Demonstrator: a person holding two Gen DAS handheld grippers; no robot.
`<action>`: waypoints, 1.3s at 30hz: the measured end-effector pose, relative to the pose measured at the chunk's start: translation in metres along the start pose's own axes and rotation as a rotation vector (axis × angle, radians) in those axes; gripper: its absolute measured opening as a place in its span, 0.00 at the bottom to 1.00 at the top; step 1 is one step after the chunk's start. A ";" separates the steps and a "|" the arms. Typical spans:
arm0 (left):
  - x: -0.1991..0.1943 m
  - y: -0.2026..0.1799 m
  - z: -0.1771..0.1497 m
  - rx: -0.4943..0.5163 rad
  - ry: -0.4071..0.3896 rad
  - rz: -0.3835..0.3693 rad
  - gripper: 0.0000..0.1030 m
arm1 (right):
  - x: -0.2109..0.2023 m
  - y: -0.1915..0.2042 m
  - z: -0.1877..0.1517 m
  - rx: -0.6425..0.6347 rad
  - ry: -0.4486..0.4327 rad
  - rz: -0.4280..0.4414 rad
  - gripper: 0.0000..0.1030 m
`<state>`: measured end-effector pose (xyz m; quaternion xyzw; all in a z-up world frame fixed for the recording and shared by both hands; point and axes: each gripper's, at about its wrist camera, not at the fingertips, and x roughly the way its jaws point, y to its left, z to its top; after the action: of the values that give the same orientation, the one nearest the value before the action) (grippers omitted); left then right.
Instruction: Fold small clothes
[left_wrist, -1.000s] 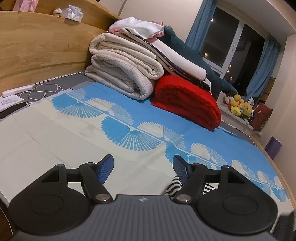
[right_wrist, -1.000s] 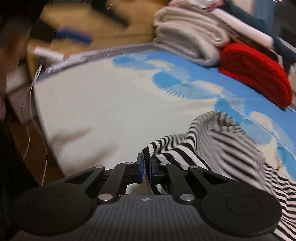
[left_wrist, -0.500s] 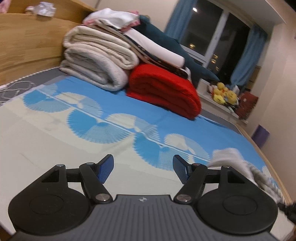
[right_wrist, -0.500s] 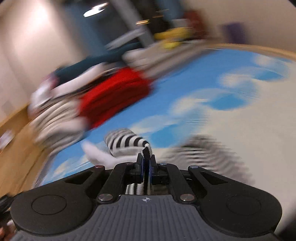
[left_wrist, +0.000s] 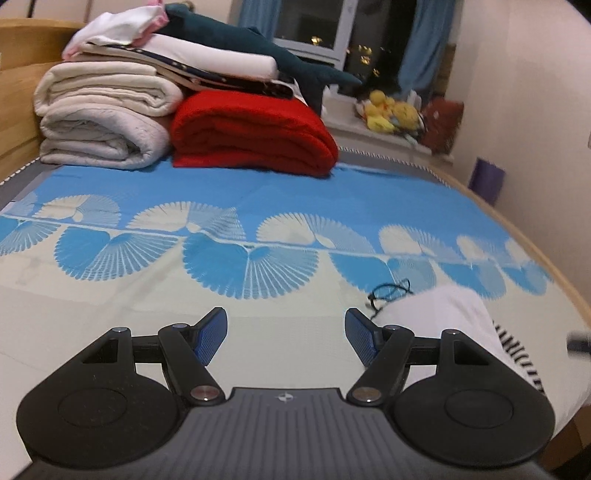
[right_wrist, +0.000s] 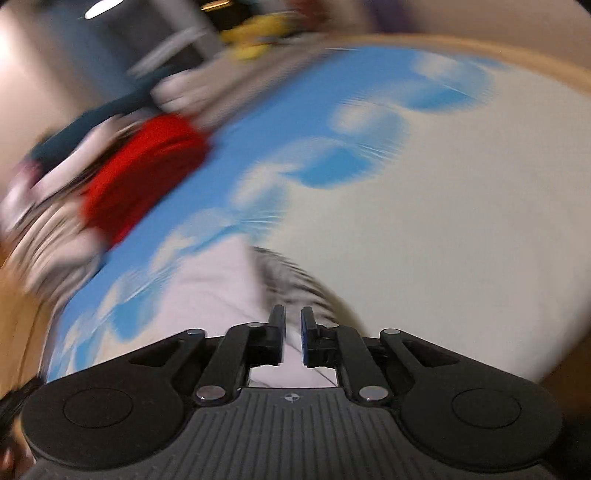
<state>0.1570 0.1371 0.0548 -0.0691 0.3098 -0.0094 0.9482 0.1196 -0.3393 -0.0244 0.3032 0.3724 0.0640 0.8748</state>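
1. Since the earlier frame, your right claw has swung across the bed; its jaws are opening, pads clear of the cloth.
2. Left claw: apart, empty.
3. Striped garment lies bunched beside it; flatten before folding.

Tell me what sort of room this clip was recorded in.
Most likely a bedroom at night: the work surface is a bed with a blue fan-patterned cover, folded blankets are stacked by a wooden headboard, and plush toys sit on the sill of a dark window.
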 end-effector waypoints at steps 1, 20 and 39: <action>0.002 -0.002 -0.002 0.007 0.009 0.001 0.73 | 0.010 0.010 0.012 -0.078 0.032 0.054 0.33; 0.024 -0.060 -0.048 0.033 0.217 -0.065 0.79 | 0.080 0.000 0.028 -0.061 0.277 0.340 0.06; 0.068 -0.151 -0.110 -0.010 0.417 -0.174 0.88 | 0.116 -0.039 0.006 -0.157 0.390 0.075 0.05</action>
<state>0.1505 -0.0304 -0.0521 -0.0968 0.4920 -0.1038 0.8589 0.2023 -0.3349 -0.1150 0.2298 0.5168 0.1827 0.8042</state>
